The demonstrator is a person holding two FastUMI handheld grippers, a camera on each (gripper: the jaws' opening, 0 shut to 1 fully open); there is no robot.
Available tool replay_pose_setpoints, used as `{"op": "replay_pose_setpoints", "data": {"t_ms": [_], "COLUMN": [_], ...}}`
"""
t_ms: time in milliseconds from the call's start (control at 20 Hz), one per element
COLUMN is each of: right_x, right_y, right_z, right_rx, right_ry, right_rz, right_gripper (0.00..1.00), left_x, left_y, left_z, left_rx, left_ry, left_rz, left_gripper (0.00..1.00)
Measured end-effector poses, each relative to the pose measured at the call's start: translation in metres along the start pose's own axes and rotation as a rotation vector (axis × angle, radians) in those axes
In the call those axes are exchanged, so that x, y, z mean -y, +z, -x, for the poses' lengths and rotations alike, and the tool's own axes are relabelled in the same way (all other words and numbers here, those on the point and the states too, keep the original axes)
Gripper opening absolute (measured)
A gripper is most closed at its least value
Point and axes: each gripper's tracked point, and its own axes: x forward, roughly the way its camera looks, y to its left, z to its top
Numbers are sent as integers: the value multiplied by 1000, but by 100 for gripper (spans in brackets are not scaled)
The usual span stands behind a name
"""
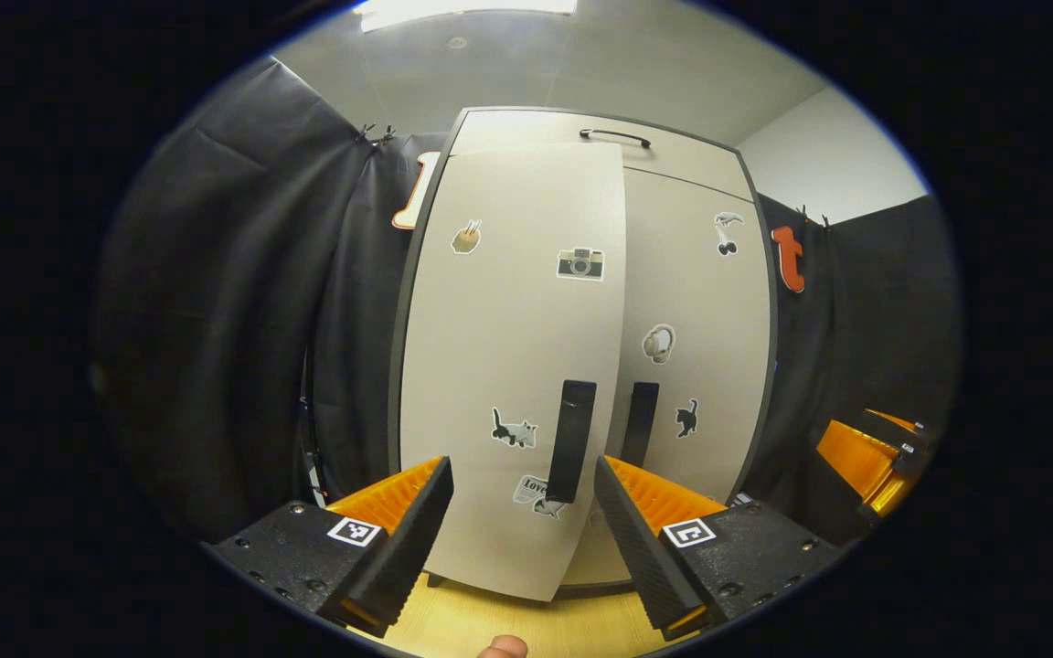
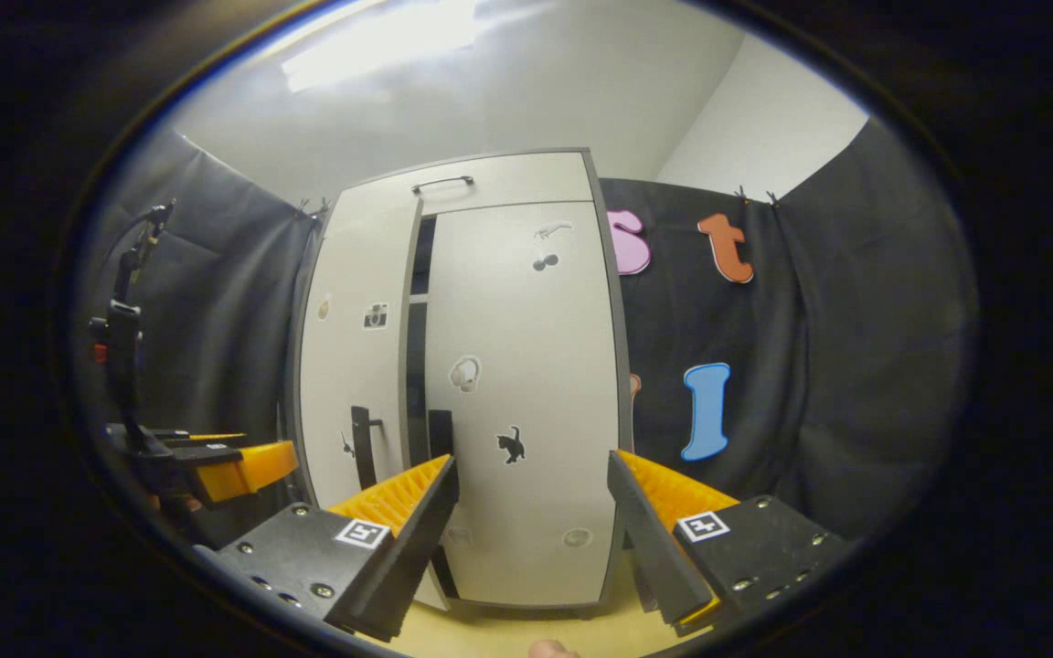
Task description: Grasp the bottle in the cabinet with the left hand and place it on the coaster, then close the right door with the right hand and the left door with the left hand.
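The pale grey cabinet faces me with stickers on both doors. Its left door [image 1: 508,347] hangs slightly ajar, its free edge swung out over the right door [image 1: 700,366], which lies flat and shut. My left gripper [image 1: 522,466] is open just in front of the left door, its fingers on either side of that door's dark vertical handle [image 1: 574,439] without touching it. My right gripper [image 2: 533,461] is open in front of the shut right door [image 2: 526,366]. In the right gripper view a dark gap [image 2: 417,347] shows between the left door [image 2: 353,366] and the right door.
A drawer with a thin bar handle [image 1: 615,137] tops the cabinet. The cabinet stands on a light wooden table [image 1: 508,626]. Black cloth walls close in on both sides. The right gripper [image 1: 874,452] shows far right; the left gripper [image 2: 225,461] shows at left.
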Motion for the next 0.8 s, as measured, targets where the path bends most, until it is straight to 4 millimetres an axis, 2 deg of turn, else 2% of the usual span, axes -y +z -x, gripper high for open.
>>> {"op": "replay_pose_setpoints", "data": {"t_ms": [150,200,700,750,800], "right_x": [3,4,18,20,21], "right_y": [-1,-1,-3,-3,-3], "right_z": [-1,-3,-8,-9,-8], "right_rx": [0,0,0,2,4], "right_ry": [1,0,0,1,0], "right_rz": [4,4,13,13,14], "right_gripper": [98,94,94,99,94], "left_x": [2,3,16,18,20], "left_y": [0,-1,-4,-5,-4], "left_z": [-1,-1,-7,-8,-9], "left_rx": [-2,-3,-10,-9,-7], "left_ry": [1,2,4,4,3], "left_rz": [-5,-6,-22,-25,-27], "left_gripper": [96,96,96,96,96]}}
